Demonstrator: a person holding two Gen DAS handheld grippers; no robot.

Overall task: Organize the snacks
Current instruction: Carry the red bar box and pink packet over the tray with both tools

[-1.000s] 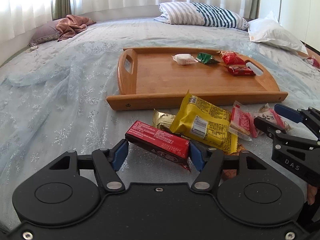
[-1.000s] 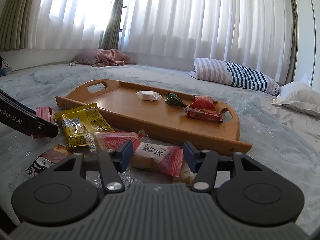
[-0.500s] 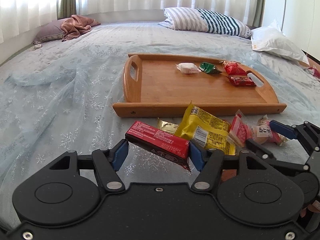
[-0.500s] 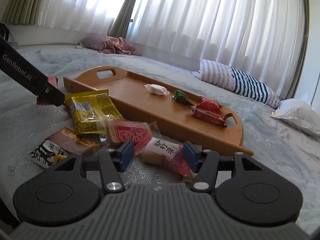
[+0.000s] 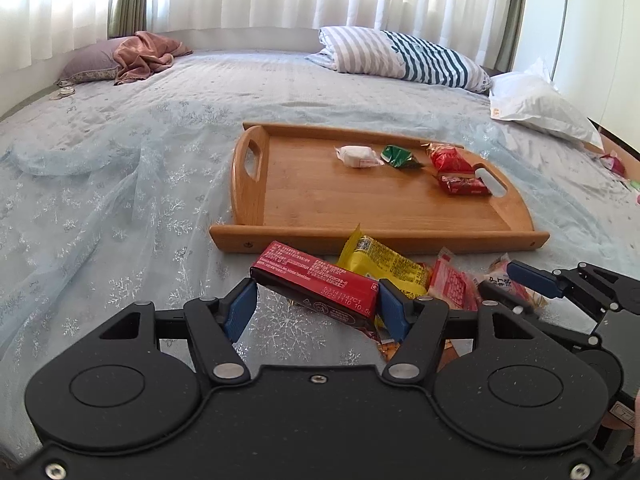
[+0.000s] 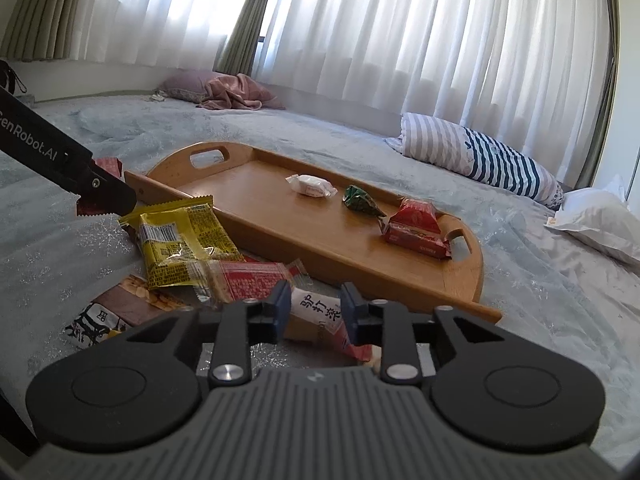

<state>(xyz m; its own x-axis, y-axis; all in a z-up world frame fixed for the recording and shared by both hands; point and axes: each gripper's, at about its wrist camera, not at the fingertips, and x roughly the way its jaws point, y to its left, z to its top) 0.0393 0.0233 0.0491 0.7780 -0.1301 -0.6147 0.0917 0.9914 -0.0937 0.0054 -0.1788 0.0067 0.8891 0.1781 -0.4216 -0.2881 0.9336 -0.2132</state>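
Snacks: four on tray (image 5: 376, 196) | left tool (image 5: 318, 300) grips red bar (image 5: 316, 282) | right tool (image 6: 314, 310) closing around pink packet (image 6: 320, 314)

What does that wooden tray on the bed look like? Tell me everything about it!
The wooden tray is light brown, smooth, with a low rim and a cut-out handle at each end. It lies flat on the pale blue bedspread. Inside, near the far side, lie four snacks: a white wrapped sweet, a green one and two red packets. A yellow packet pokes up at its near edge. No gripper touches it.
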